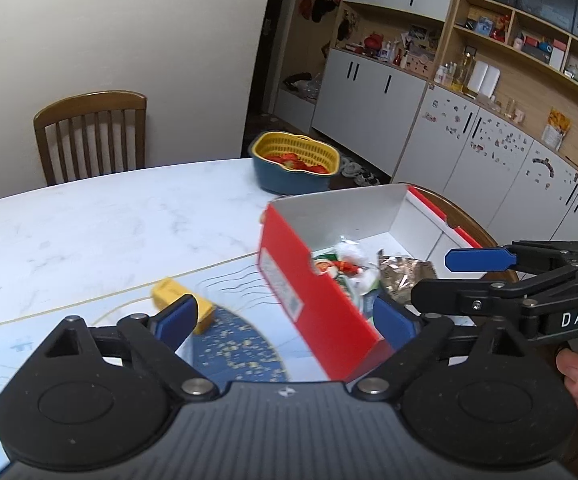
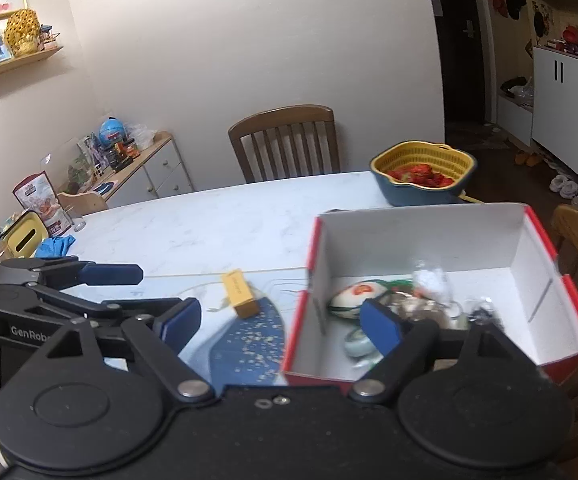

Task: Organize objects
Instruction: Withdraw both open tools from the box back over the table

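A: Where do the objects sit?
B: Wrapped items lie inside the red box (image 2: 429, 300) on the counter (image 2: 209, 224); a yellow block (image 2: 240, 294) rests beside it.
A: And each hand-held gripper?
B: Left hand-held gripper (image 1: 285, 320) and right hand-held gripper (image 2: 281, 320) both spread wide, holding nothing.

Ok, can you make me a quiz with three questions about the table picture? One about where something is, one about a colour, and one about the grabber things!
1. Where is the small yellow box?
A. Inside the red box
B. On the table, beside the red box
C. In the basket

2. What colour is the inner basket holding the red fruit?
A. Yellow
B. Green
C. White

3. How do the two grippers stand?
A. Both open, holding nothing
B. Both shut on the red box
C. One holds the yellow box

Answers:
1 B: it lies on the table, left of the red box.
2 A: a yellow basket sits in a blue bowl.
3 A: the left gripper and right gripper have spread pads pressing nothing.
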